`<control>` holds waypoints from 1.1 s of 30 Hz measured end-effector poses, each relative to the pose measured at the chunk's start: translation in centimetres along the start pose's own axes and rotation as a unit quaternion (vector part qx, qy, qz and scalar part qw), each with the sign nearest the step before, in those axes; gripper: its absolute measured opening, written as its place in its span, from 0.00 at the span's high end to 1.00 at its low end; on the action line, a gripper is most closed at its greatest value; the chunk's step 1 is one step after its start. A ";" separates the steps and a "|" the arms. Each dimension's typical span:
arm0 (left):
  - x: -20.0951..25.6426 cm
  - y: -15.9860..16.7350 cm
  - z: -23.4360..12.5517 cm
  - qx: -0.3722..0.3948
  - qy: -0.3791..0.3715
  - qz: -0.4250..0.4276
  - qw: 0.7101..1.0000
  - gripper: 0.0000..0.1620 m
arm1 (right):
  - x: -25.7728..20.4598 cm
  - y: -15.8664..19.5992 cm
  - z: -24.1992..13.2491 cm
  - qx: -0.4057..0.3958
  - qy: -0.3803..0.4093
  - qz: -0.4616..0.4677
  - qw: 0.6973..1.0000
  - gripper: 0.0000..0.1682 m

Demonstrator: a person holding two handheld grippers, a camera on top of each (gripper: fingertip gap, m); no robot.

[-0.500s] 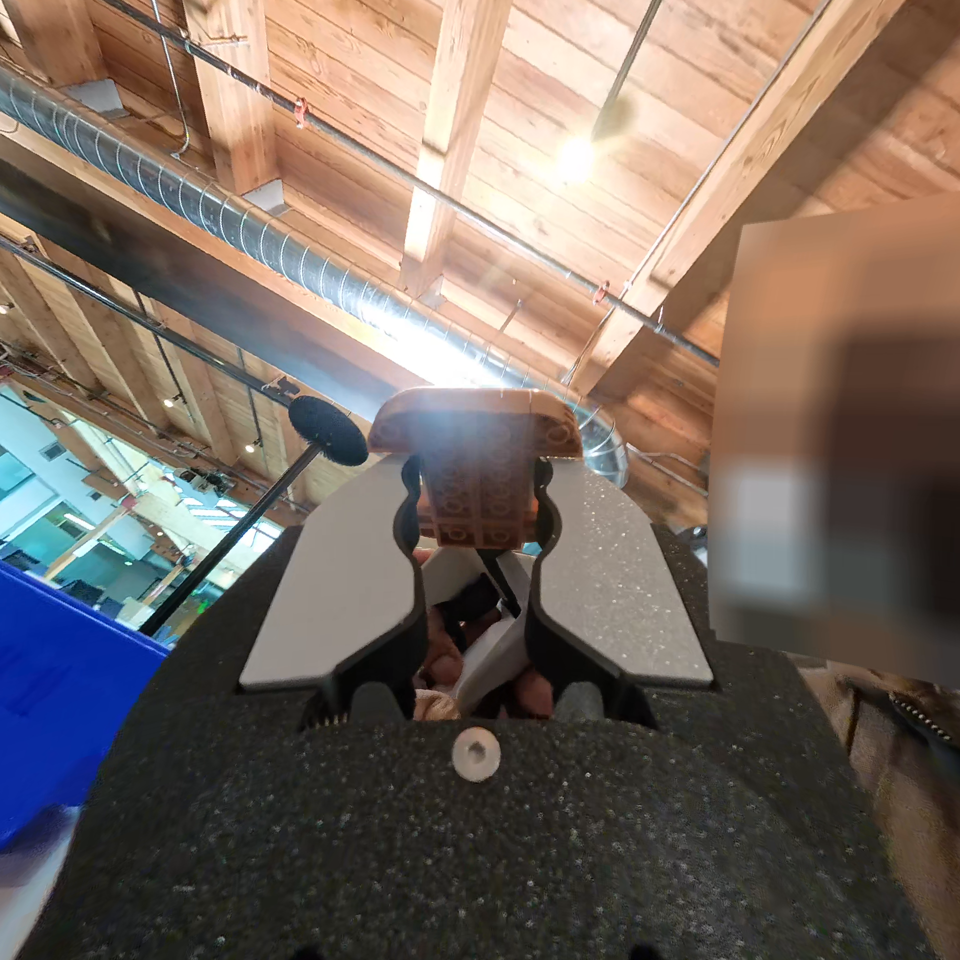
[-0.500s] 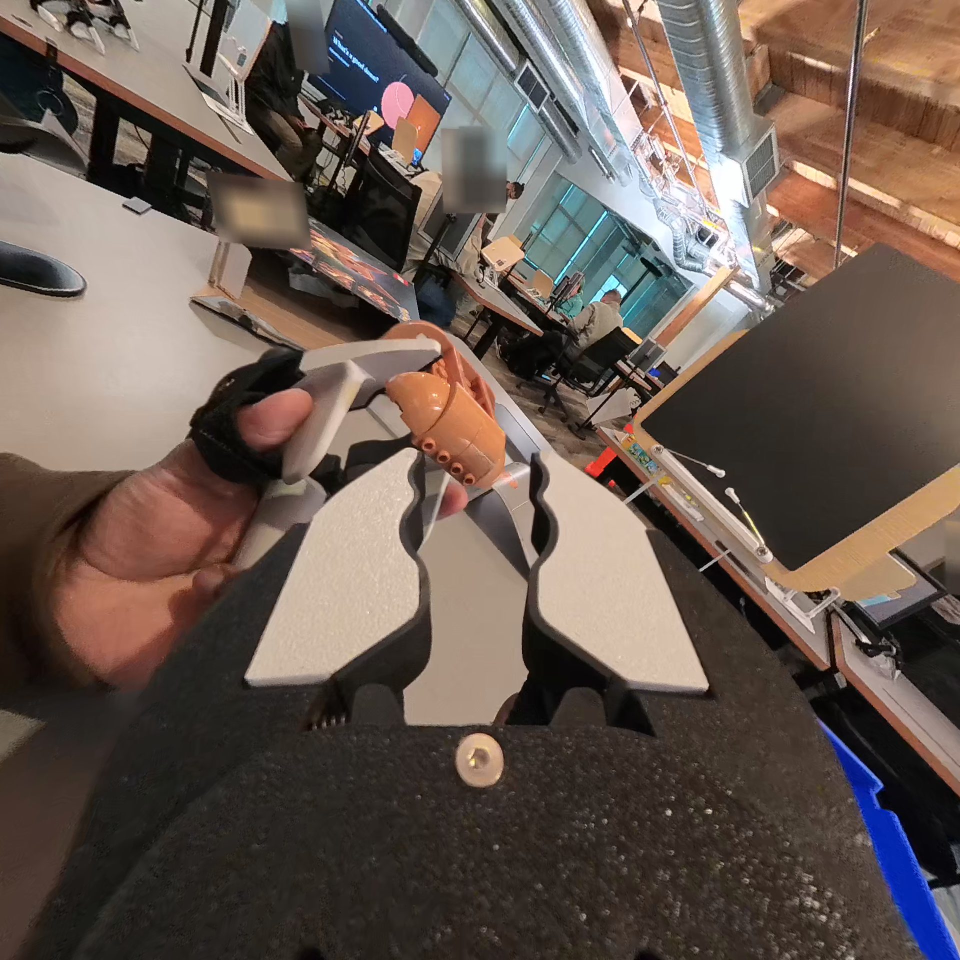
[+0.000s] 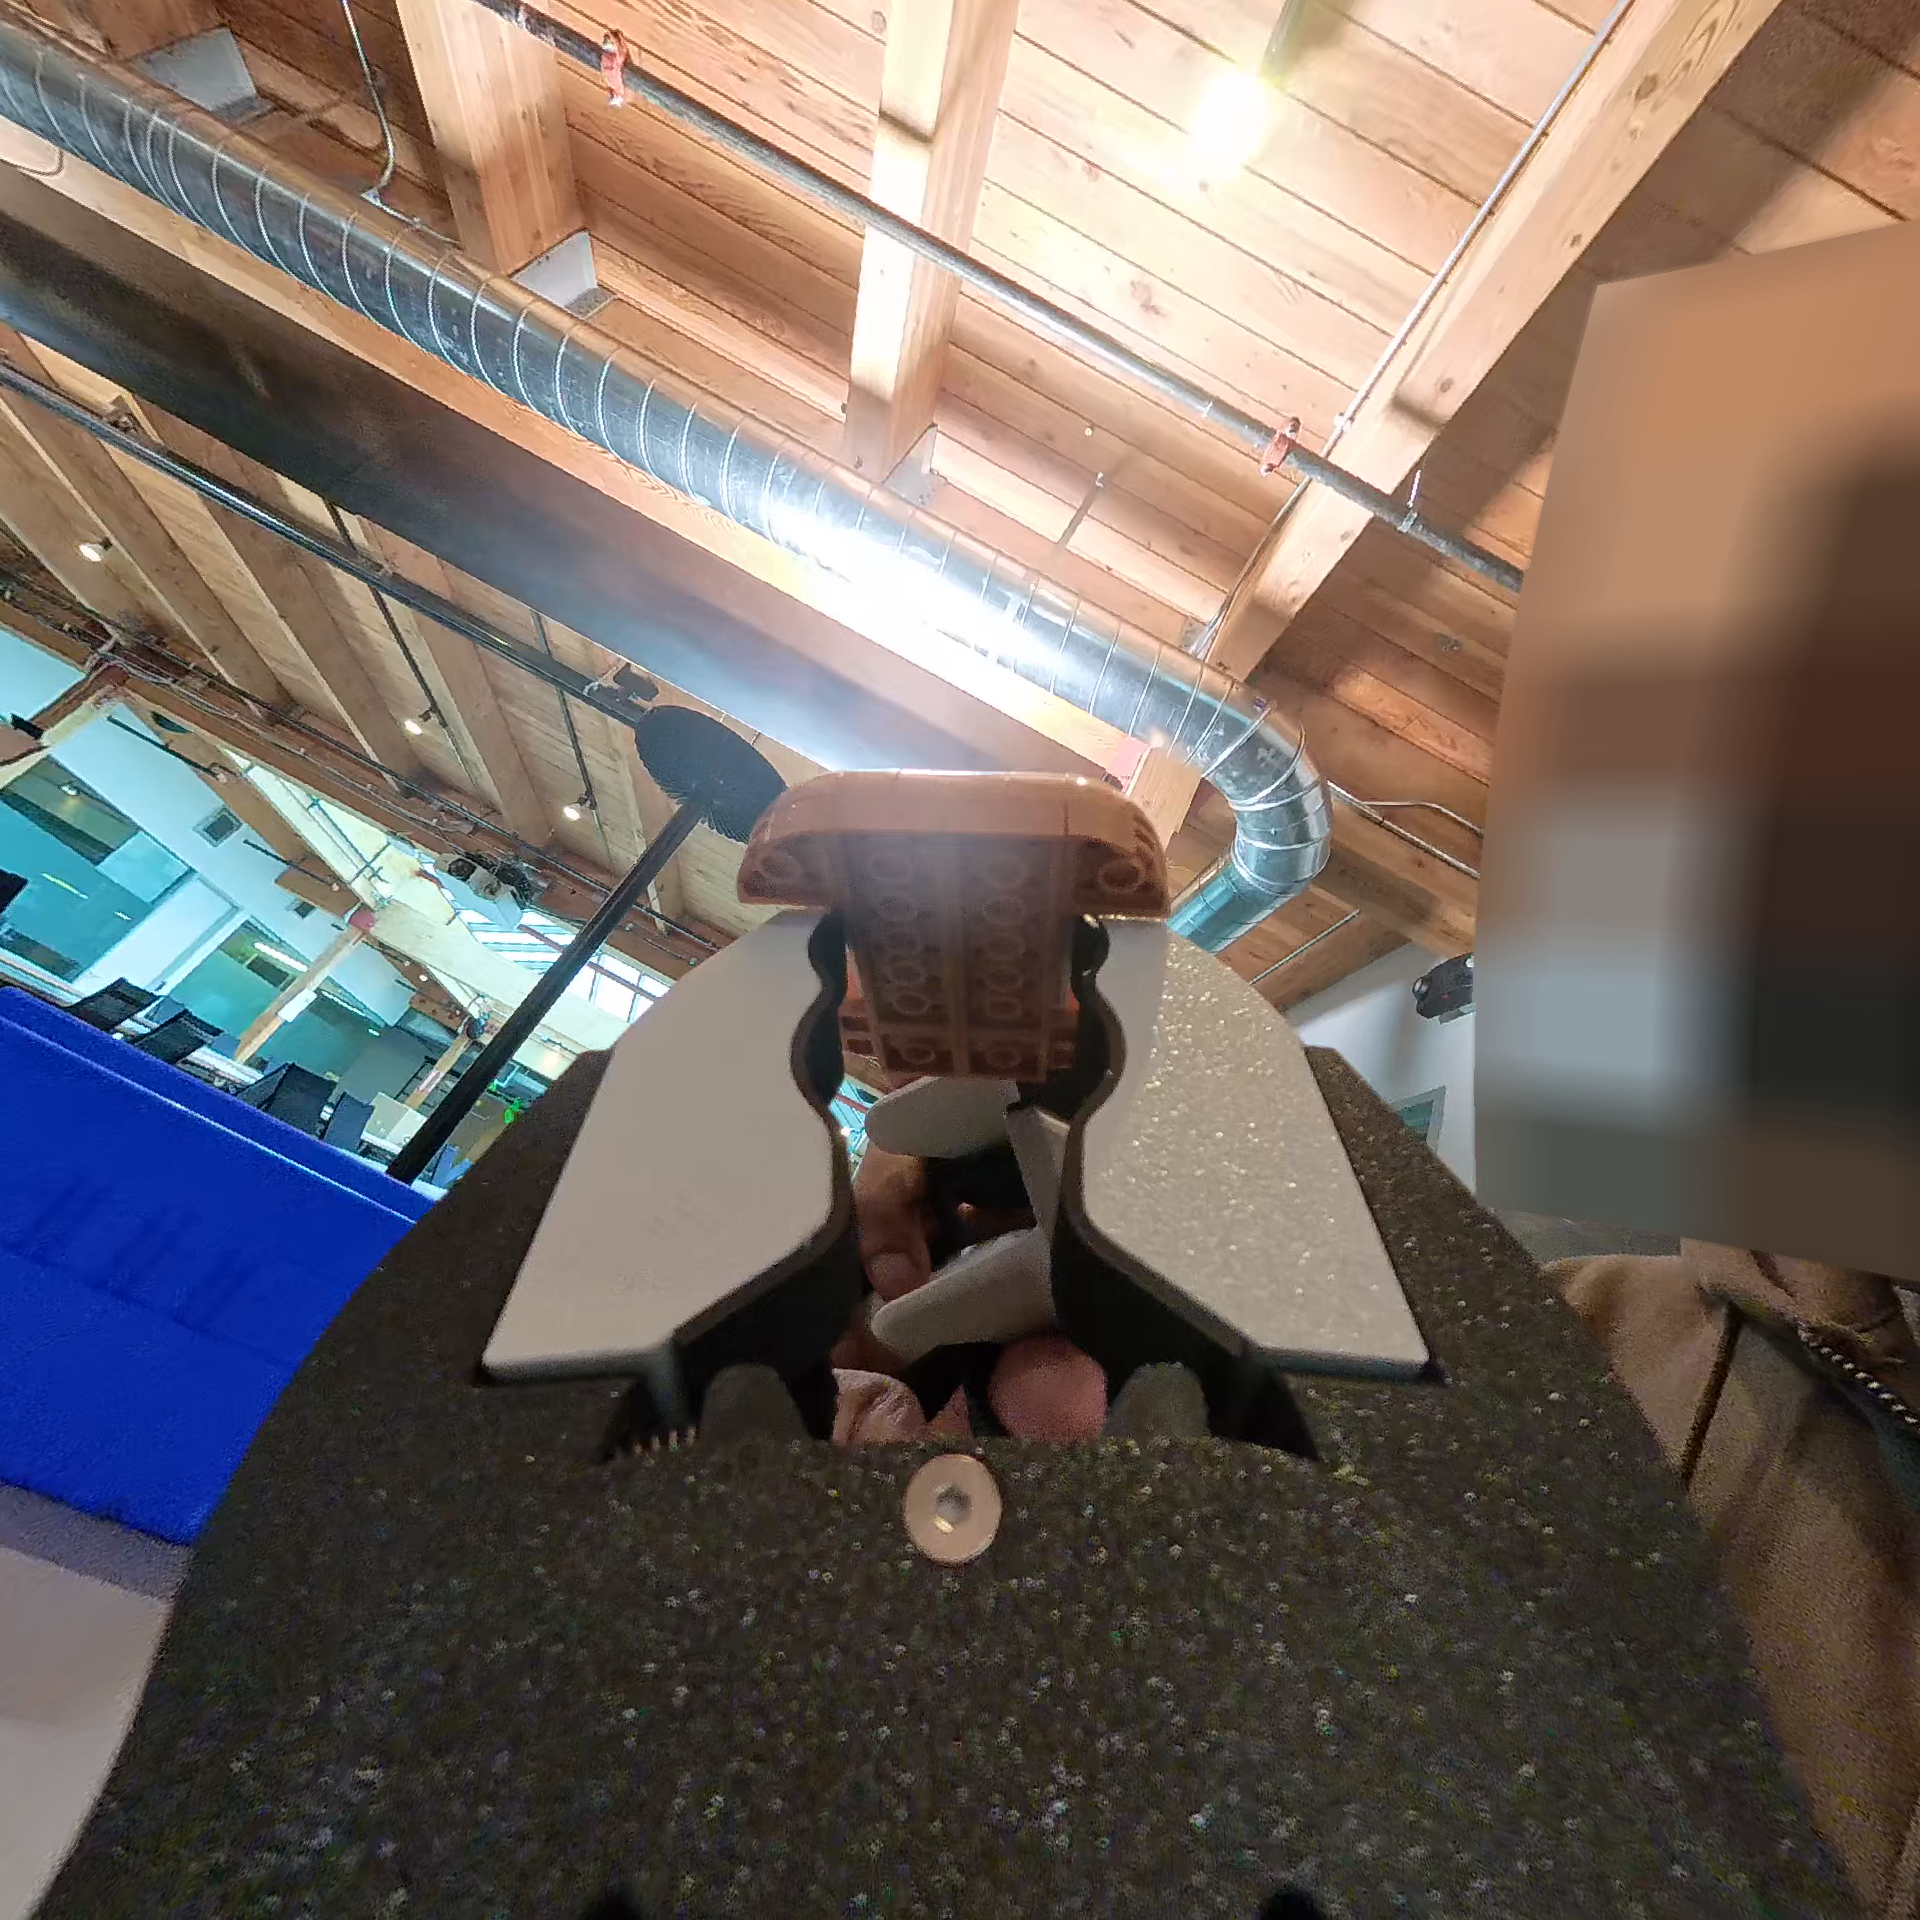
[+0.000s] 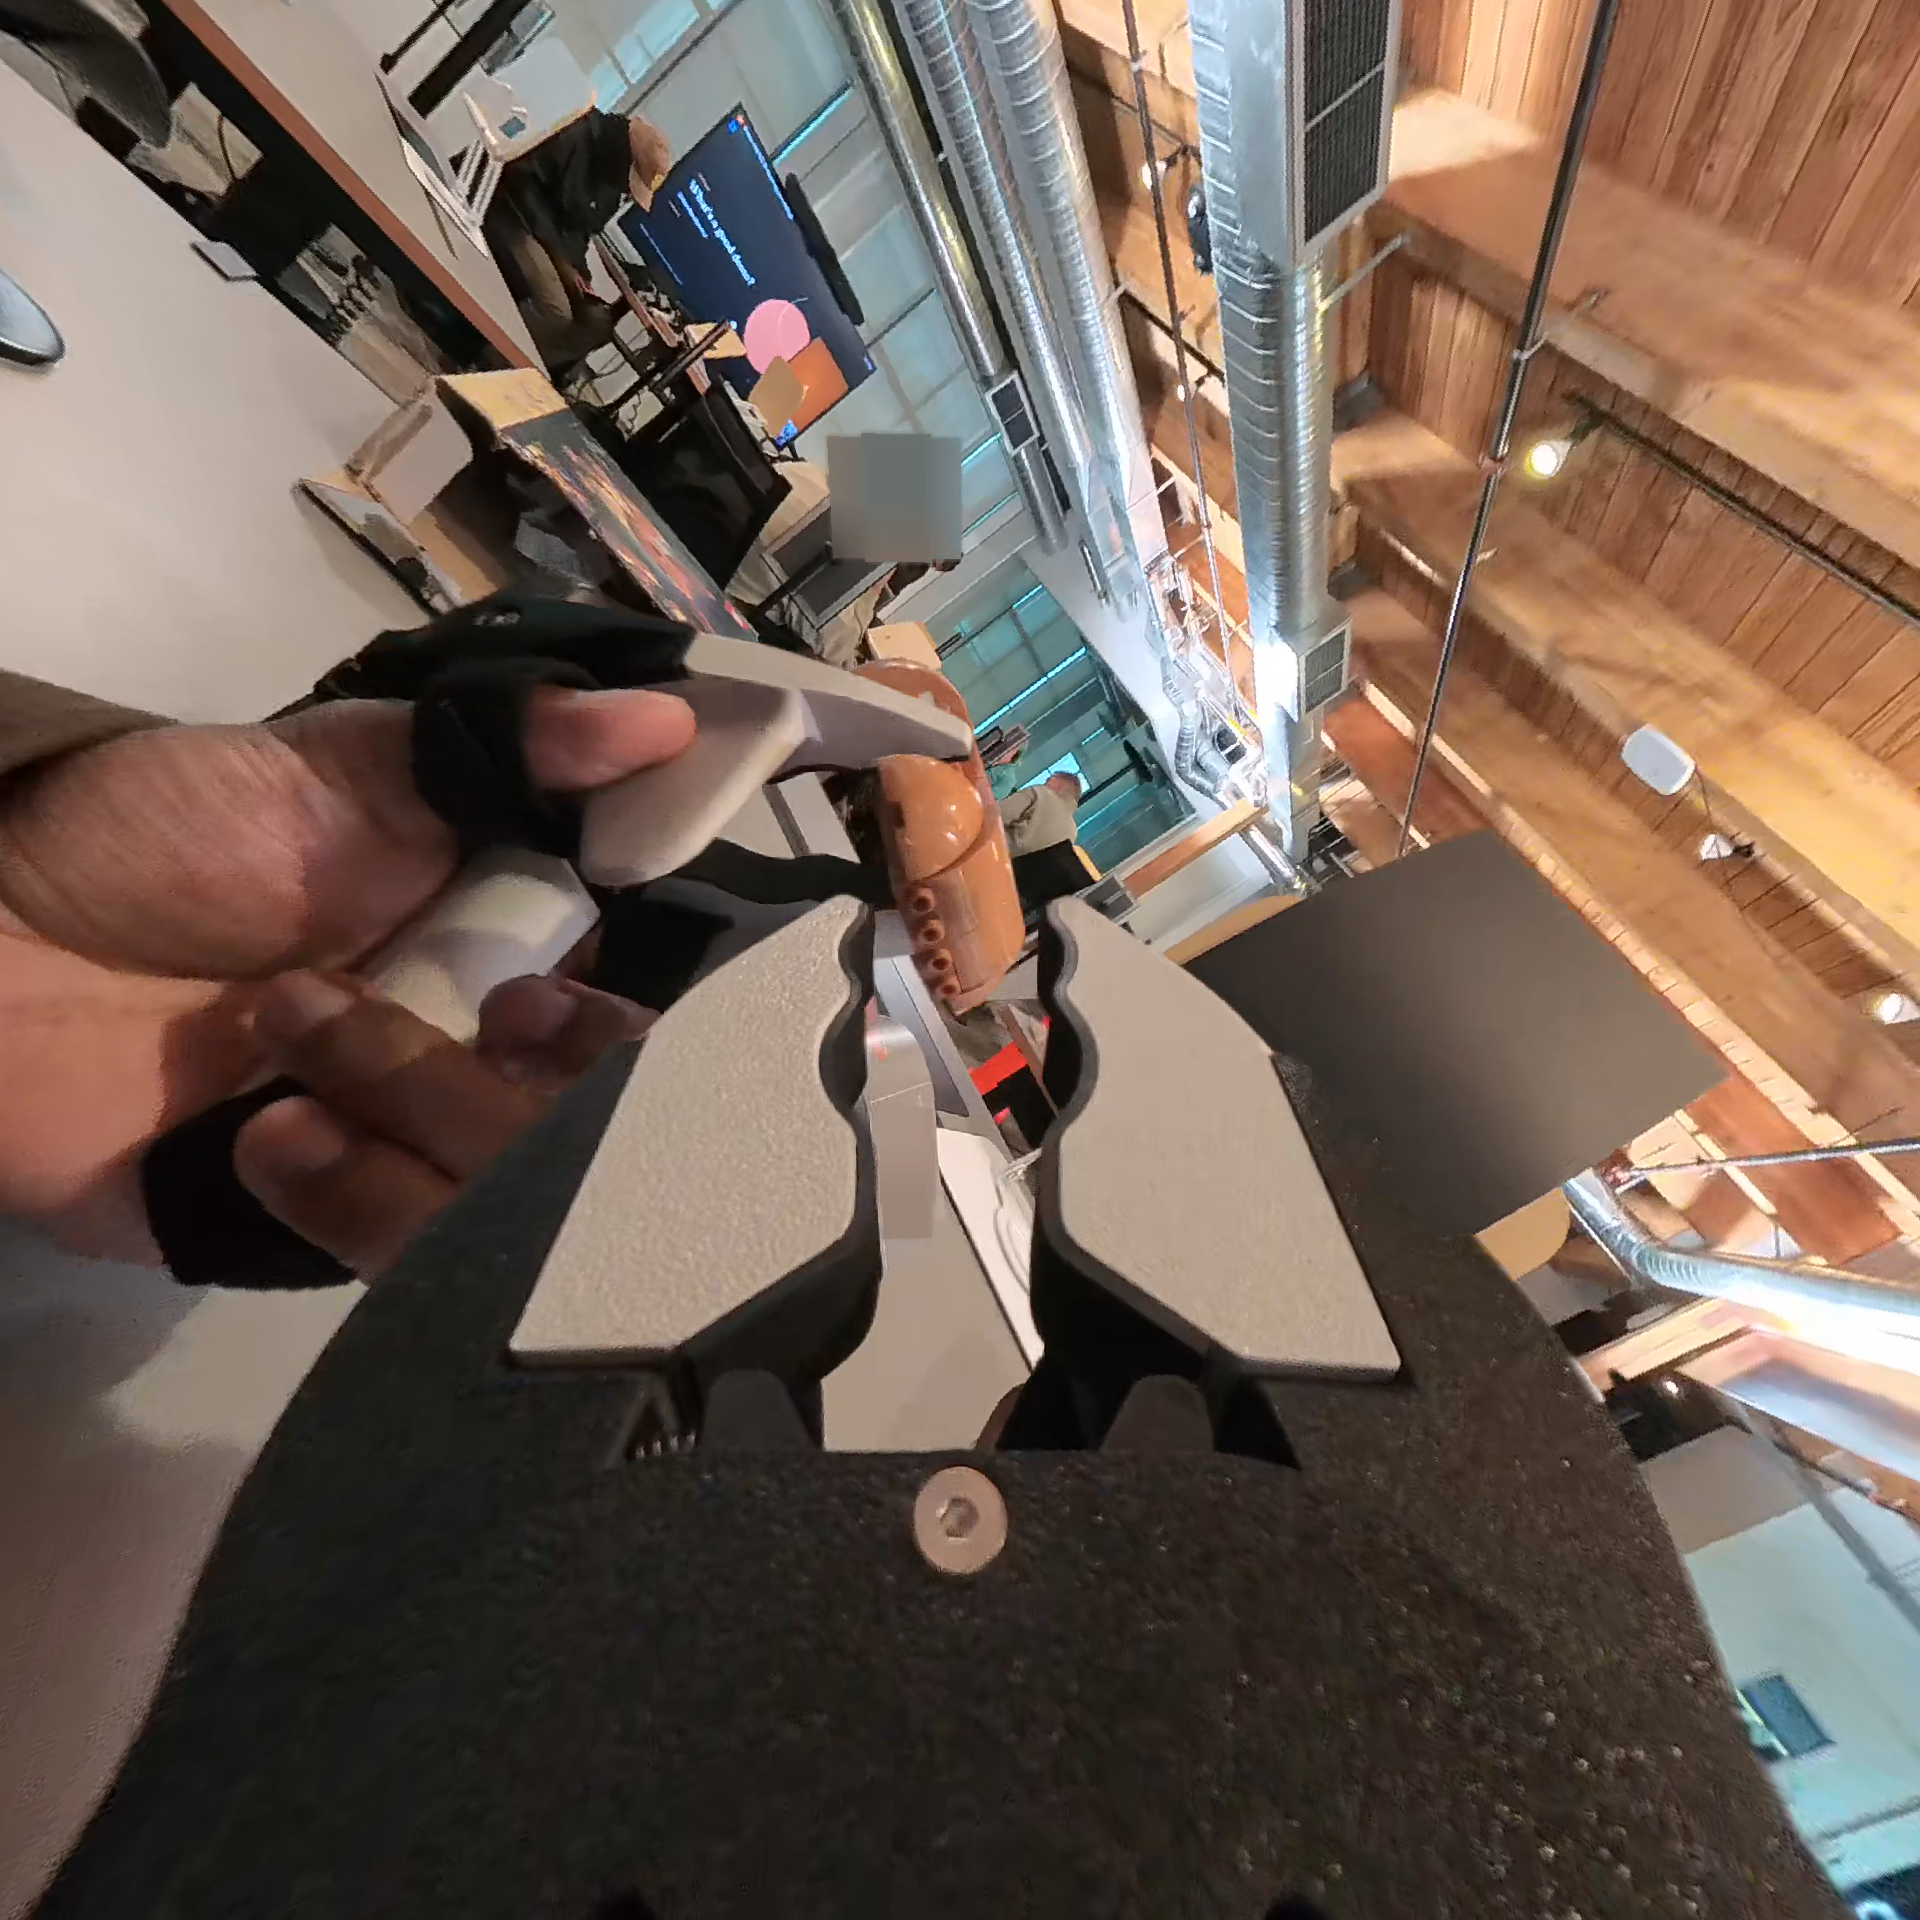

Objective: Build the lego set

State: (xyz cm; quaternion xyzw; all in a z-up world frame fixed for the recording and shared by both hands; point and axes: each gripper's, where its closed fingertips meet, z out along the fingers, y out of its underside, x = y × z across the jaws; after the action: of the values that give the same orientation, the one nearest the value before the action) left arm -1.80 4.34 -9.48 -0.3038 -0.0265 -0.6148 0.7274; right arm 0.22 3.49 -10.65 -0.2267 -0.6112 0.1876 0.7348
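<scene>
The brown lego assembly is taken as the landmark. It is held aloft, clear of the grey table seen behind it, clamped by its narrow studded-underside stem between the fingers of the left gripper. The right gripper is parted just beside it, empty, the assembly's studded edge lying near its tips. A slip is judged possible: the hold is narrow, the rounded cap overhangs, and a sideways push could twist it free.
</scene>
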 end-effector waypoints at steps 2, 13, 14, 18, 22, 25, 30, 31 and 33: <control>0.0 0.3 0.1 -0.010 0.000 0.002 1.000 0.74 | -0.1 0.4 0.3 -0.007 0.002 -0.008 1.000 0.80; 0.6 2.8 0.7 -0.127 -0.007 0.066 0.990 0.74 | 0.3 1.0 0.1 0.009 -0.002 -0.060 0.998 0.85; 0.6 3.0 0.7 -0.137 -0.008 0.070 0.988 0.74 | 0.3 0.9 0.1 0.013 -0.004 -0.065 0.998 0.85; 0.5 3.4 0.6 -0.161 -0.013 0.072 0.984 0.73 | 0.3 0.9 0.0 0.022 -0.011 -0.084 0.996 0.86; 0.5 3.9 0.4 -0.189 -0.012 0.070 0.979 0.73 | 0.2 0.8 -0.2 0.035 -0.020 -0.096 0.995 0.86; 0.6 3.9 0.4 -0.191 -0.011 0.075 0.979 0.73 | 0.2 0.7 -0.2 0.042 -0.023 -0.098 0.994 0.86; 0.7 3.8 0.4 -0.179 -0.008 0.087 0.980 0.74 | 0.2 0.6 -0.1 0.049 -0.022 -0.094 0.994 0.86; 0.7 3.7 0.4 -0.176 -0.010 0.100 0.979 0.74 | 0.2 0.6 0.0 0.047 -0.021 -0.088 0.995 0.86; 0.7 3.0 0.3 -0.155 -0.017 0.129 0.979 0.74 | 0.3 0.8 -0.1 0.040 -0.030 -0.059 0.997 0.85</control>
State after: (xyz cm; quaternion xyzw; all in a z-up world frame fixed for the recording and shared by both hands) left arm 1.19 4.03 -10.17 -0.4241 0.0969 -0.5069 0.7442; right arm 0.35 4.29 -10.88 -0.1550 -0.6372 0.1749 0.7344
